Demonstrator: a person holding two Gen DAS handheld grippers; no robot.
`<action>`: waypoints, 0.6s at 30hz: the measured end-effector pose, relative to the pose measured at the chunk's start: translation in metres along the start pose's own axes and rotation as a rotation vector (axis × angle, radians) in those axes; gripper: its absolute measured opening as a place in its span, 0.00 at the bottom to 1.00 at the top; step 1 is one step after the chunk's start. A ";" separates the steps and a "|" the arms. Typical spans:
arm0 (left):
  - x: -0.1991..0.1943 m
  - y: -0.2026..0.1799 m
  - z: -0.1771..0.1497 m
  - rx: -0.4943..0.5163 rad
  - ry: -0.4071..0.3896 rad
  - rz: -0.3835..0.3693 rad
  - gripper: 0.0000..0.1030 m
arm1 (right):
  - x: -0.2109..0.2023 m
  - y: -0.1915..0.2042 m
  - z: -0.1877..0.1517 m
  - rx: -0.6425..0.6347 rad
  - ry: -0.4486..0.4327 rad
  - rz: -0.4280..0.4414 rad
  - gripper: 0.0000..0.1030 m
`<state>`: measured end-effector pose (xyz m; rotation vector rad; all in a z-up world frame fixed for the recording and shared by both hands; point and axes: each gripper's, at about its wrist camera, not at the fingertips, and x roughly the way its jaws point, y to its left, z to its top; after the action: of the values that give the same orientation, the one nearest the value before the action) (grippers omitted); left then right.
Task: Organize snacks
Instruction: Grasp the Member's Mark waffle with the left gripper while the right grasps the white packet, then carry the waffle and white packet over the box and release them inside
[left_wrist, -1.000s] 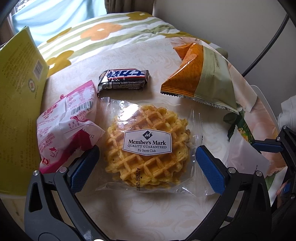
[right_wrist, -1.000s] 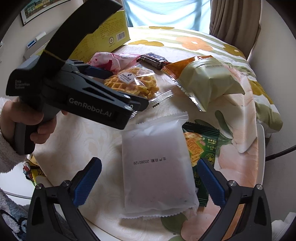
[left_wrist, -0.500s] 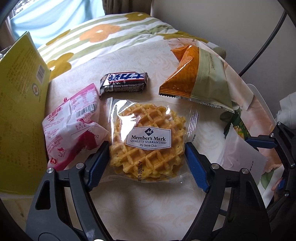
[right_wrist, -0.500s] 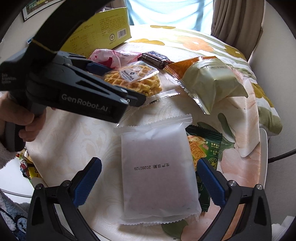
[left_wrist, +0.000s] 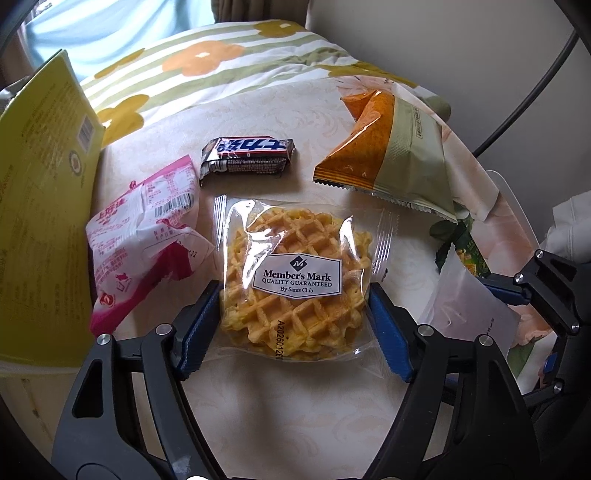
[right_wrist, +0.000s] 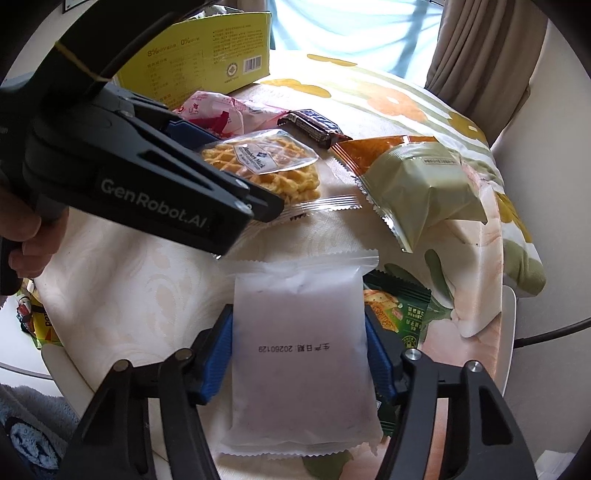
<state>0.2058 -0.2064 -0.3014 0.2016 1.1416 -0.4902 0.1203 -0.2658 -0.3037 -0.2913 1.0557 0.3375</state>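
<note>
My left gripper (left_wrist: 295, 314) is shut on the clear waffle packet (left_wrist: 295, 273), its blue pads against both sides; the packet rests on the cream tablecloth (left_wrist: 295, 398) and also shows in the right wrist view (right_wrist: 273, 170). My right gripper (right_wrist: 299, 354) is shut on the white frosted packet (right_wrist: 299, 350), pads on both its long edges. That packet's corner shows in the left wrist view (left_wrist: 469, 310).
A pink packet (left_wrist: 140, 236), a dark candy bar (left_wrist: 247, 157) and an orange-and-green chip bag (left_wrist: 391, 158) lie around the waffle. A yellow box (left_wrist: 40, 206) stands at the left. A green cracker packet (right_wrist: 399, 314) lies under the white packet's right edge.
Both grippers closed from wide open: the left onto the waffle packet, the right onto the white packet. The left gripper also moved slightly forward.
</note>
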 end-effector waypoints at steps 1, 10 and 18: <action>-0.001 0.001 0.000 -0.006 0.000 0.001 0.72 | -0.001 -0.001 0.000 0.007 -0.002 0.003 0.57; -0.017 -0.002 -0.003 -0.033 -0.004 -0.025 0.72 | -0.013 -0.006 0.002 0.073 -0.005 0.035 0.57; -0.052 -0.011 0.001 -0.047 -0.055 -0.043 0.72 | -0.042 -0.011 0.008 0.107 -0.043 -0.001 0.56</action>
<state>0.1845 -0.2020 -0.2534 0.1227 1.1045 -0.5035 0.1126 -0.2783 -0.2622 -0.1882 1.0272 0.2840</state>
